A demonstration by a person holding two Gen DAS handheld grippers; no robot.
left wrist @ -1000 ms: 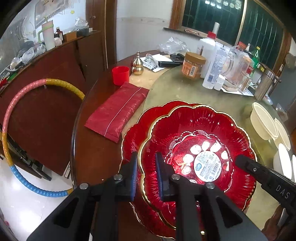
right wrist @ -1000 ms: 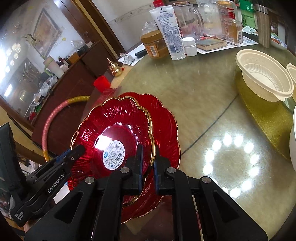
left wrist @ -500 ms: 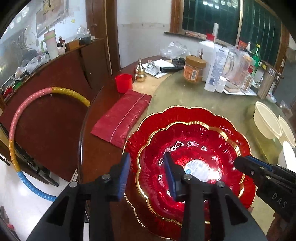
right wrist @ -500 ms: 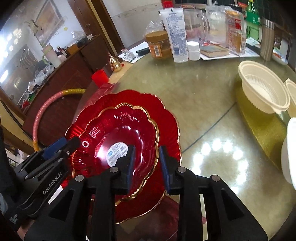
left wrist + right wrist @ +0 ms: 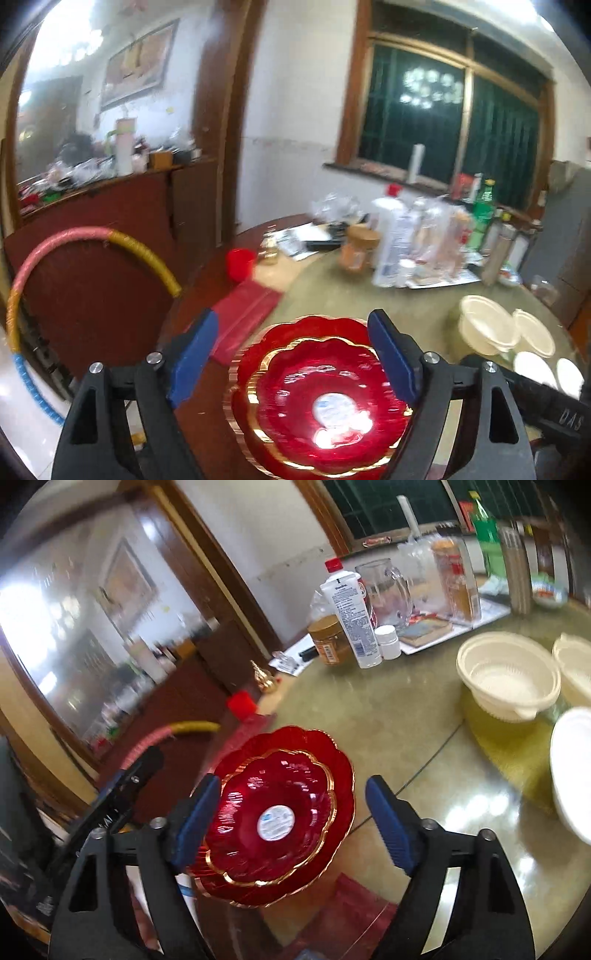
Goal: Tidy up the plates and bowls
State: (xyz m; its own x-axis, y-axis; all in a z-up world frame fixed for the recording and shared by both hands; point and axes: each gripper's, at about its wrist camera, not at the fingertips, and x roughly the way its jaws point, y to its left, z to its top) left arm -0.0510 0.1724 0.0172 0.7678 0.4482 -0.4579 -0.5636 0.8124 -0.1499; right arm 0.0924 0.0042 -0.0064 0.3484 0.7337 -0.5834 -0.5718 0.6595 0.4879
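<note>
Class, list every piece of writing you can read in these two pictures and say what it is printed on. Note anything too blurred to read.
"DAS" on the right gripper's black body, seen from the left wrist.
Tube: brand line and small print too blurred to read.
Sticker on the small red plate: unreadable.
Jar label: unreadable.
Left gripper's lettering: blurred.

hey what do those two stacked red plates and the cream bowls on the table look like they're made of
Red plates: likely glass or glossy plastic; translucent, ribbed, sharp highlights, gold-painted scalloped rims. Cream bowls: probably thin matte plastic or pulp; dull, fluted inner walls, rolled lip.
</note>
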